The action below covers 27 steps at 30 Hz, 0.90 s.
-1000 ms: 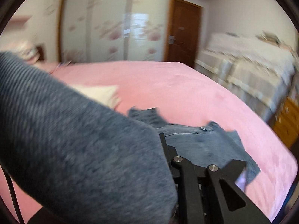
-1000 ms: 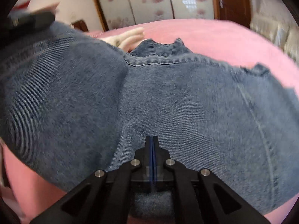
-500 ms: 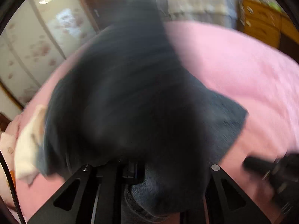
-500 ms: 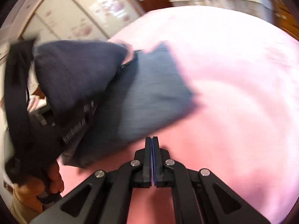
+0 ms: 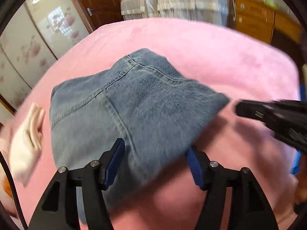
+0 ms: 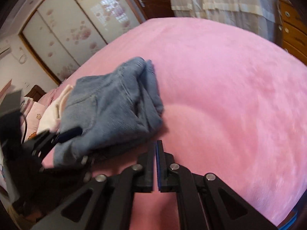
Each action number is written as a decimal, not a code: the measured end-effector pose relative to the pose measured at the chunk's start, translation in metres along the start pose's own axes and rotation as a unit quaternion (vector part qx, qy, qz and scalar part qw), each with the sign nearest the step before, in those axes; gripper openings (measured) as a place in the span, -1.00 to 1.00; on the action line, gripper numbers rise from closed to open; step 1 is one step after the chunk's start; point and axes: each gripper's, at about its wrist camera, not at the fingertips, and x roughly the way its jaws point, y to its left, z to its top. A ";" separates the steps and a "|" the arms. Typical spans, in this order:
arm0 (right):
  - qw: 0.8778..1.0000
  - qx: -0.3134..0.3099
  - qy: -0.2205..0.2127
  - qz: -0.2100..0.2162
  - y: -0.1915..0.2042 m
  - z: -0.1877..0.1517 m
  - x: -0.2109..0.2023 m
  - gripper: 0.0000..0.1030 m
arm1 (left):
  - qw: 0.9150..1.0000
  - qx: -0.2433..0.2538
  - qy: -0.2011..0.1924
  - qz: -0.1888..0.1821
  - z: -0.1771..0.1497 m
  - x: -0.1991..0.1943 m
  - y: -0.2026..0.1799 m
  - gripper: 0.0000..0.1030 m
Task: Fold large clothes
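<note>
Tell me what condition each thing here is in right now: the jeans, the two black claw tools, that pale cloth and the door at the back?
Jeans: folded into a compact bundle, lying on the pink bed.
Left gripper: open, fingers straddling the bundle's near edge.
Right gripper: shut, empty, beside the bundle.
Pale folded cloth: lying flat, left of the jeans.
Wooden door: closed.

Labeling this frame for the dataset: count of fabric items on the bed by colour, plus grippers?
Blue denim: 1, the folded jeans on the pink bed
White/cream: 1, a folded garment beside the jeans
Grippers: 2, left gripper open at the jeans' near edge, right gripper shut, holding nothing
Total: 4
</note>
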 end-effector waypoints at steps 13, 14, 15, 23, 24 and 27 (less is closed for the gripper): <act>0.998 0.038 0.044 0.028 -0.003 0.005 0.014 -0.25 | 0.964 -0.263 -0.024 0.030 -0.051 -0.047 0.111 0.28; 0.997 0.052 0.049 0.034 -0.007 0.003 0.015 -0.20 | 0.959 -0.281 -0.020 0.025 -0.055 -0.043 0.119 0.28; 0.995 0.068 0.053 0.041 -0.011 0.001 0.018 -0.10 | 0.956 -0.293 -0.016 0.021 -0.059 -0.039 0.125 0.28; 0.989 0.097 0.054 0.100 -0.015 0.005 0.028 -0.43 | 0.947 -0.322 0.002 0.003 -0.074 -0.011 0.131 0.28; 0.991 0.079 0.049 0.096 -0.009 0.009 0.025 -0.67 | 0.948 -0.319 0.001 0.003 -0.073 -0.010 0.128 0.28; 0.996 -0.006 -0.003 0.089 0.020 0.031 0.000 -0.69 | 0.951 -0.308 -0.002 -0.001 -0.068 -0.010 0.120 0.28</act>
